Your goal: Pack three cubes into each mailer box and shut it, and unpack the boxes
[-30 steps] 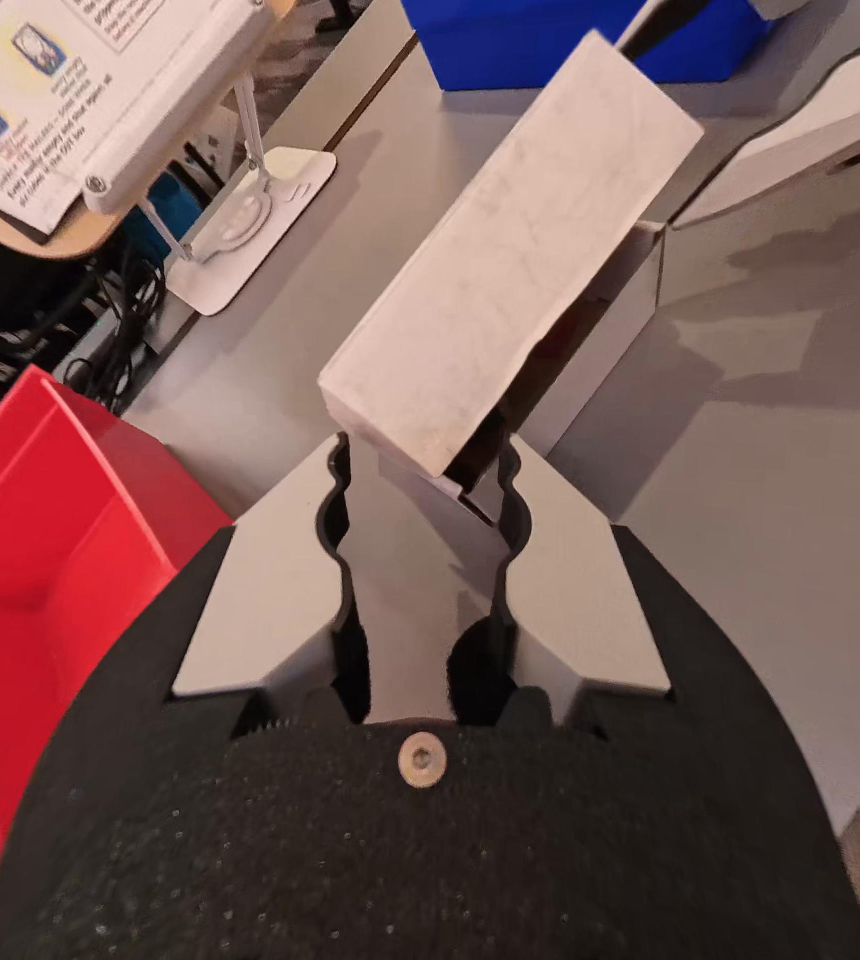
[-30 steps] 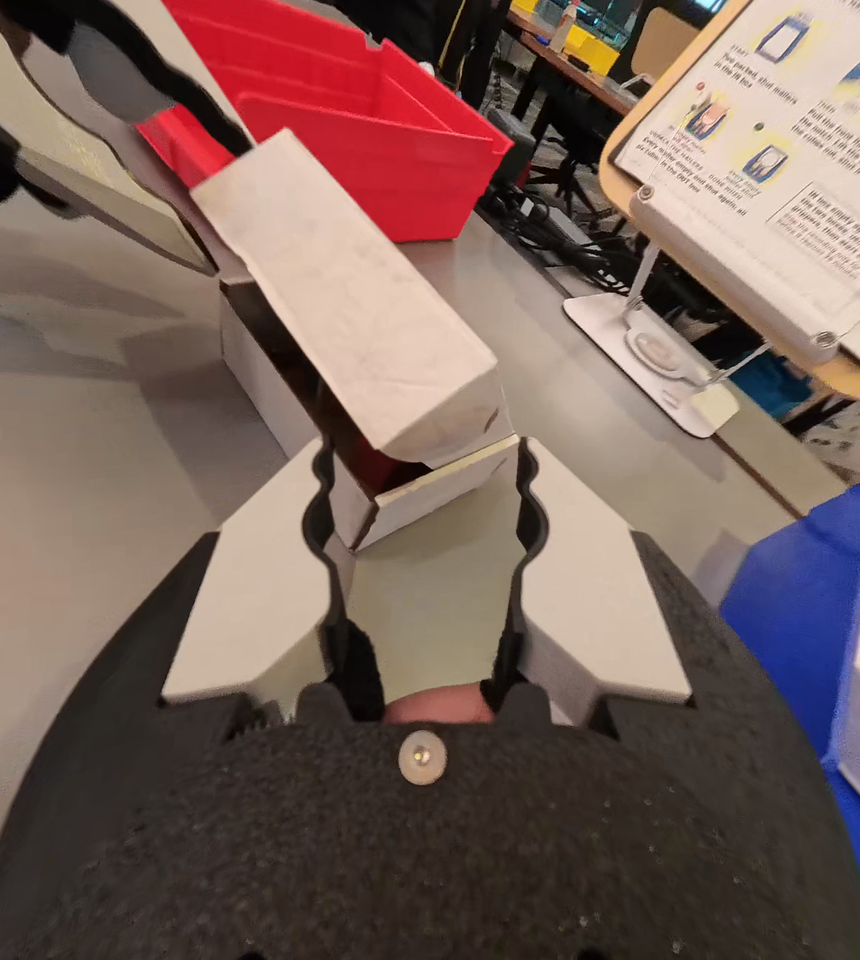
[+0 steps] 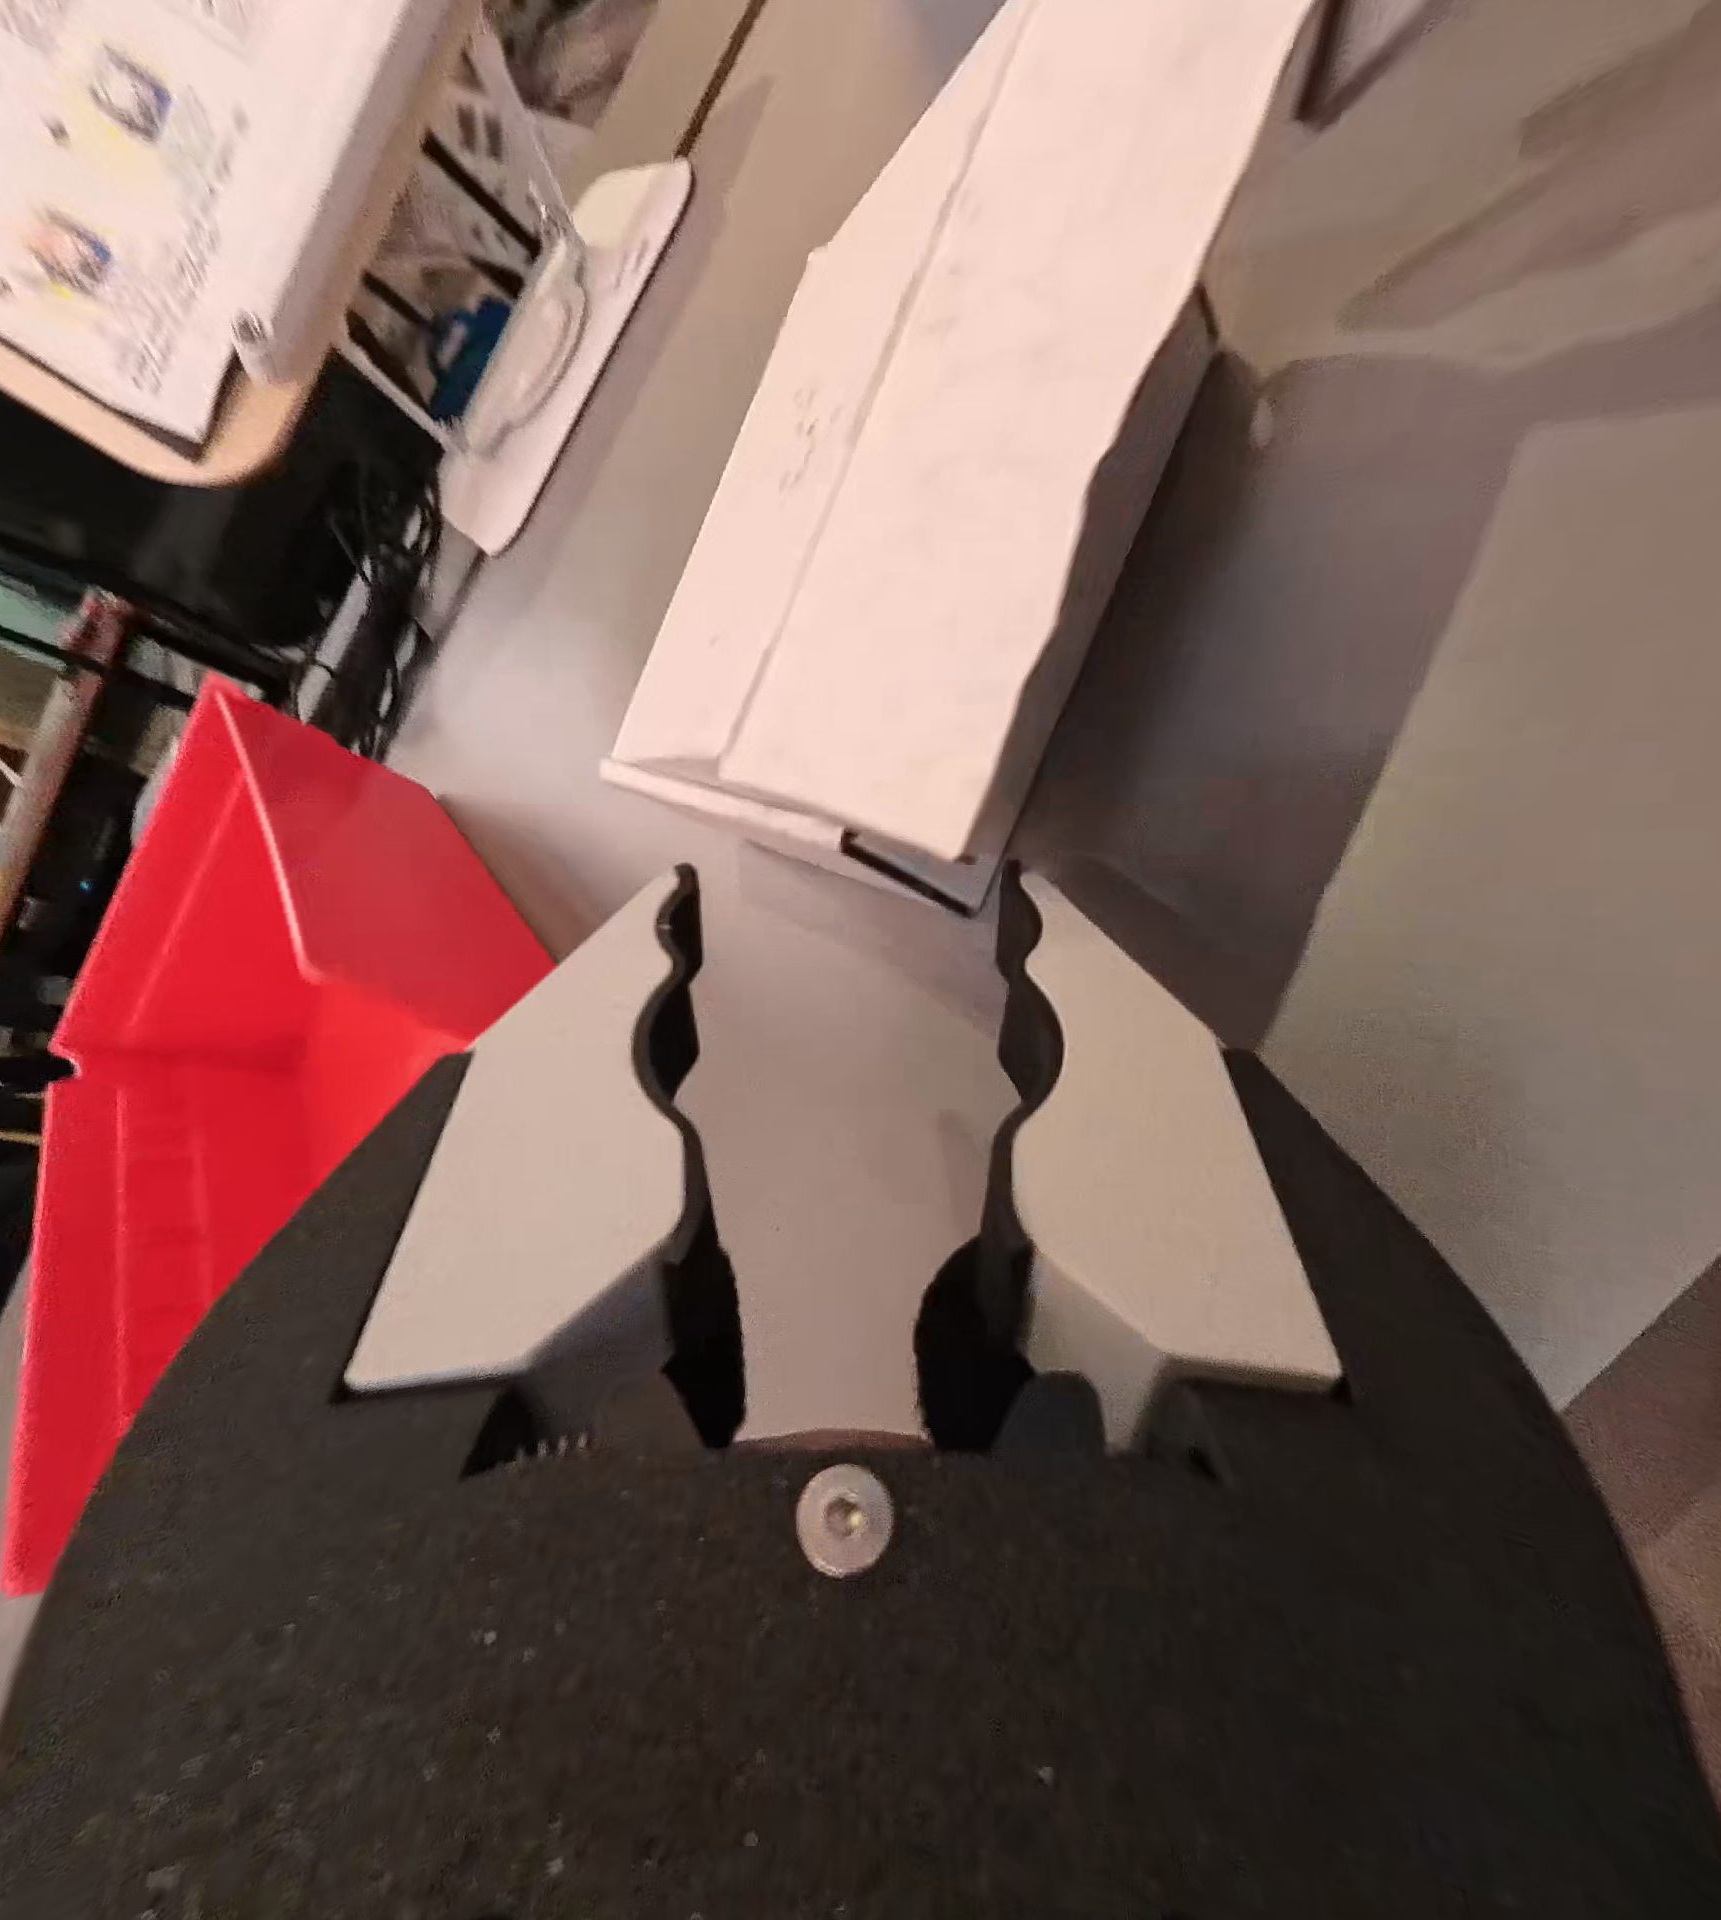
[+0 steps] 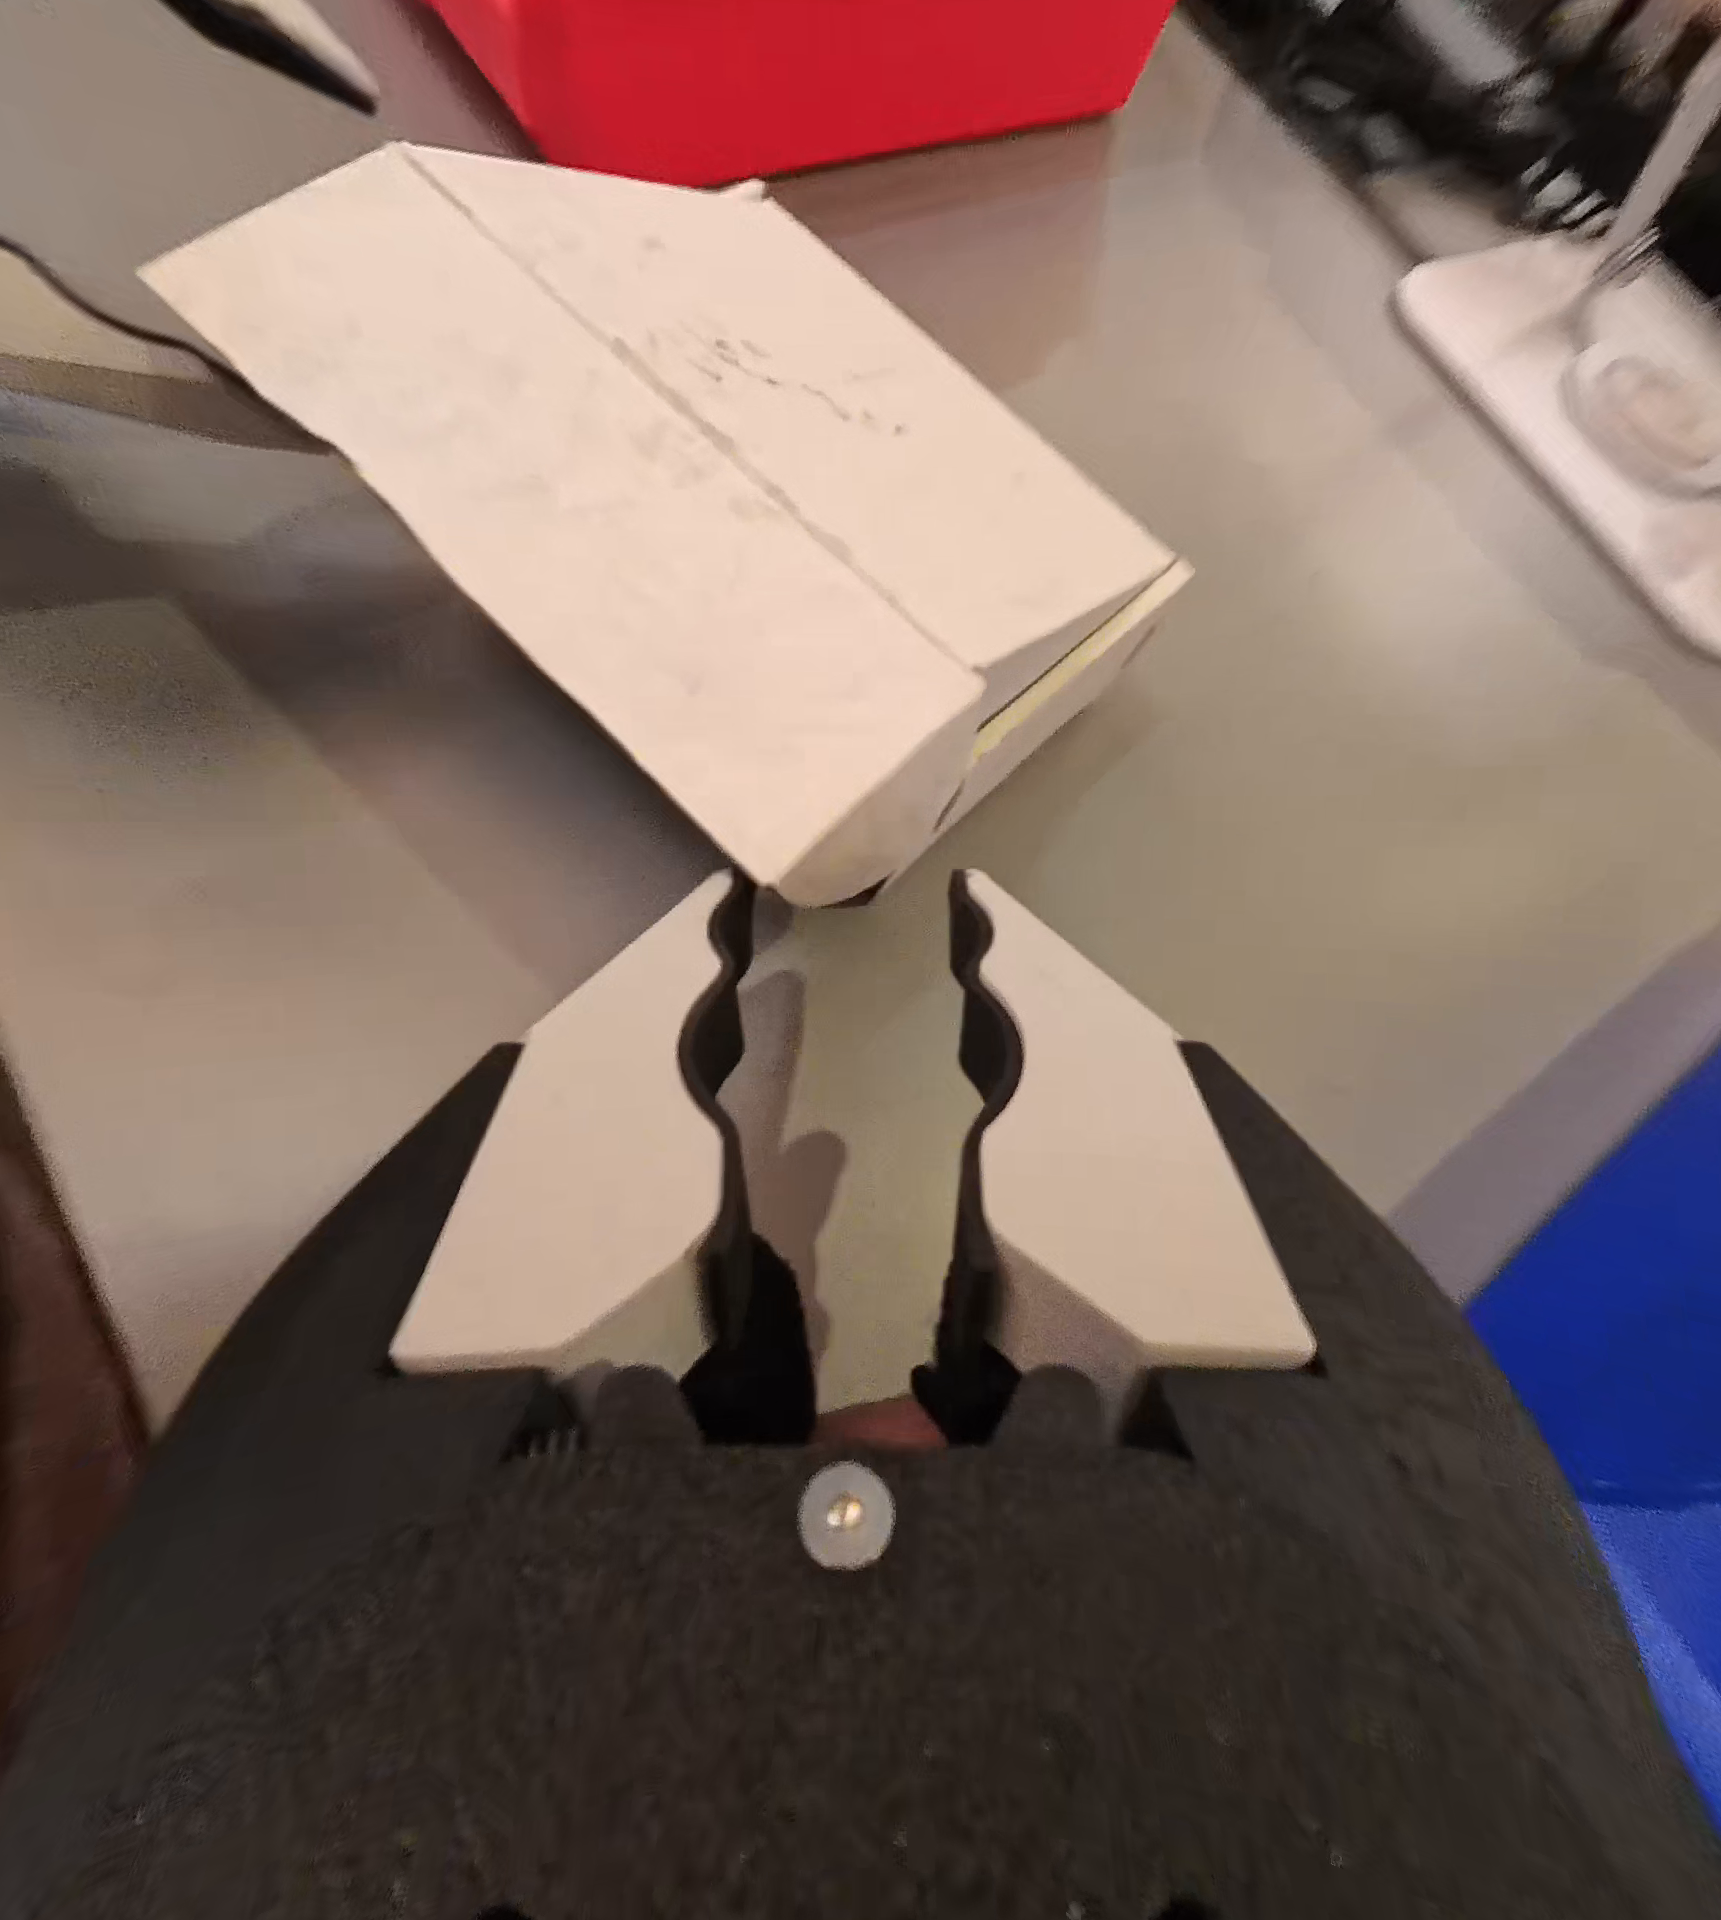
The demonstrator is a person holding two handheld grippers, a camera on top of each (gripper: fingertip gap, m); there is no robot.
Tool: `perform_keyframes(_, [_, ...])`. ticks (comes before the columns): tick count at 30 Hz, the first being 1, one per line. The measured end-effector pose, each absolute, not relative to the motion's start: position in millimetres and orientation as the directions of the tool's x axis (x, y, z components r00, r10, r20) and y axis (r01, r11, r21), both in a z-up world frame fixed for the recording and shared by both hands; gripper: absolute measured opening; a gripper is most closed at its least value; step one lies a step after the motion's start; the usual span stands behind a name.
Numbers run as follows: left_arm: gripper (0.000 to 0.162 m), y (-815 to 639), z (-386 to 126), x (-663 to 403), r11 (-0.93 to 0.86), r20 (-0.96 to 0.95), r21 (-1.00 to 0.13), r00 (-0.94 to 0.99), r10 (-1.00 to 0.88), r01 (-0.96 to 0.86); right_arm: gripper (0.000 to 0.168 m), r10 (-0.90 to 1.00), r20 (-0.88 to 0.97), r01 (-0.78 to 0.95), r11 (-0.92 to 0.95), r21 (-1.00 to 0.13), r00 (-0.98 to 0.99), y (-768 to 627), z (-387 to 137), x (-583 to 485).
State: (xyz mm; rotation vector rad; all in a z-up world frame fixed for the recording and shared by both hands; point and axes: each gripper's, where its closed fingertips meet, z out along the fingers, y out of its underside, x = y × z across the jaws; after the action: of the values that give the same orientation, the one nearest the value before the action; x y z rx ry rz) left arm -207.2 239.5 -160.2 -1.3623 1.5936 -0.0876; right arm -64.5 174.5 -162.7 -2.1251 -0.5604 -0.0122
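Left tongs (image 3: 843,894) and right tongs (image 4: 848,894) both released and empty, each poised just short of opposite short ends of one white mailer box (image 4: 648,499) lying on the grey counter (image 4: 1303,831), lid down over it but its front edge seemingly not tucked in. Long axis of the box running straight away from either tongs, the right pair closest, almost touching the near corner, nothing standing between. Beyond, a red bin (image 3: 243,1039) near left in the left view, far in the right; blue bin (image 4: 1687,1299) near right; a white stand base (image 4: 1604,447) far right.
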Motion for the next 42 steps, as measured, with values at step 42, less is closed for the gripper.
perform_keyframes(42, [0.051,199.3,-195.9,-213.5,0.039,-0.068,-0.716,0.015,-0.998,-0.697,0.073,0.515,-0.191,0.183,-0.589,-0.787,0.836,176.0,-185.2,-100.4])
